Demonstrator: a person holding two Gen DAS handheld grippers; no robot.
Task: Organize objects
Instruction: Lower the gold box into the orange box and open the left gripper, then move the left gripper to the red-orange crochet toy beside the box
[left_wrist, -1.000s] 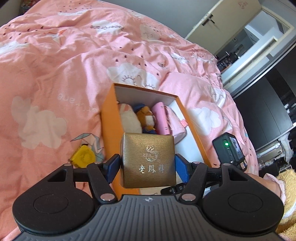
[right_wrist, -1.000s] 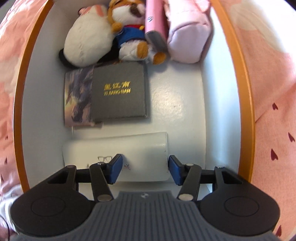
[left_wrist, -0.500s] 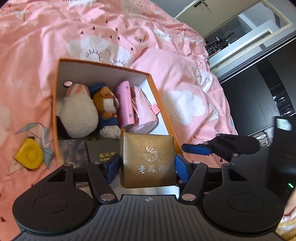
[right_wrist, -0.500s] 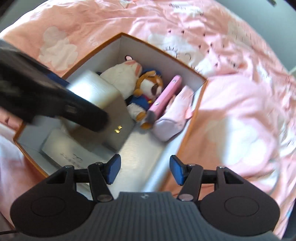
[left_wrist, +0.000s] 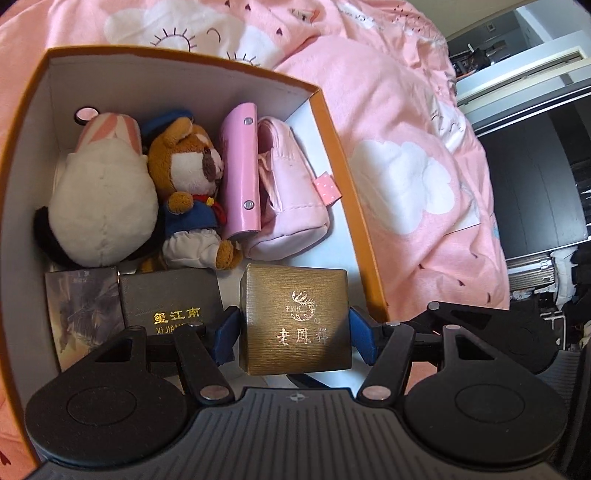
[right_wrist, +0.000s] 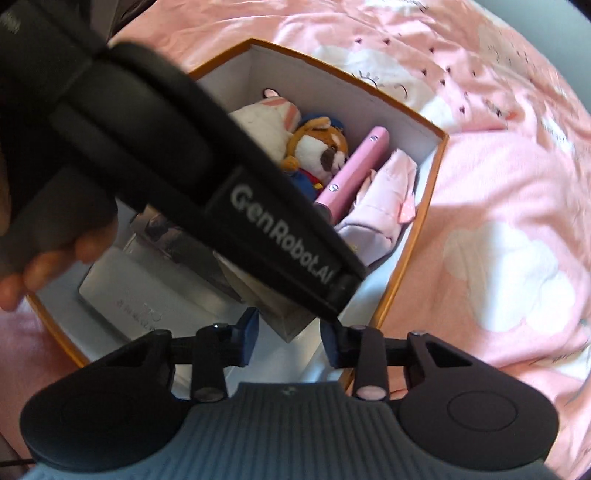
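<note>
A pink quilt (left_wrist: 399, 122) printed with white clouds covers the bed, and on it sits an orange box (left_wrist: 364, 225) with white inner walls, open at the top. Along the far side of the box, from left to right in the left wrist view, lie a white plush rabbit (left_wrist: 103, 199), a brown plush bear (left_wrist: 192, 184) in blue clothes, a pink case (left_wrist: 240, 166) with two studs and a pale pink pouch (left_wrist: 291, 192). Nearer, a dark wallet box (left_wrist: 173, 299) with gold letters lies flat, partly over a picture card (left_wrist: 81, 306) at its left. A white case (right_wrist: 147, 295) lies at the near end of the box.

The left gripper (left_wrist: 293, 326) clamps a gold box (left_wrist: 293, 317) by its two sides, its blue pads pressed against them, and holds it over the near right part of the orange box, just right of the wallet box.

The right gripper (right_wrist: 290, 341) hangs over the near rim of the orange box with nothing between its pads; its jaws have just been closing and stand apart. The left gripper's black body crosses that view, held by a hand (right_wrist: 55, 236).
</note>
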